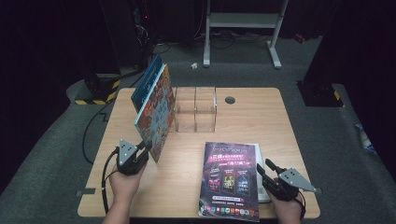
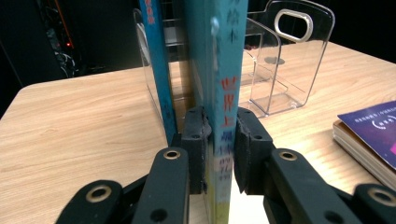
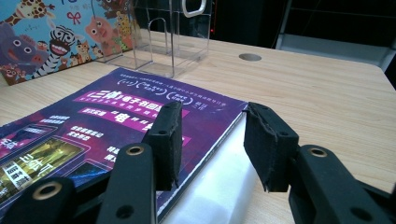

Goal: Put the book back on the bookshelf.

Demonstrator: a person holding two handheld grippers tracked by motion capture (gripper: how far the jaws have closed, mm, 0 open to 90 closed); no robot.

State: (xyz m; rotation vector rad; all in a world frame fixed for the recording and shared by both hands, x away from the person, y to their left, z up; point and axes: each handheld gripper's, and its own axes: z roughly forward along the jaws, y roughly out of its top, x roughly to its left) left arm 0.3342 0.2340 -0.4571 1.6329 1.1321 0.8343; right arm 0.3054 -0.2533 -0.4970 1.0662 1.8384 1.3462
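A colourful picture book (image 1: 156, 109) stands on edge at the table's left, leaning against a blue book (image 1: 145, 81) behind it. My left gripper (image 1: 144, 151) is shut on the picture book's near lower corner. In the left gripper view both pads press the teal spine (image 2: 217, 60), with the blue book (image 2: 156, 60) just left of it. A purple magazine (image 1: 229, 179) lies flat at the front on a white book (image 3: 219, 186). My right gripper (image 1: 264, 170) stands open at the magazine's right edge. In the right gripper view its jaws (image 3: 212, 135) straddle that edge without pressing on it.
A clear acrylic file holder (image 1: 196, 109) stands mid-table, right of the upright books. A round cable hole (image 1: 229, 99) sits behind it. The table (image 1: 289, 135) has bare wood on its right half. A white metal frame (image 1: 243, 21) stands on the floor beyond.
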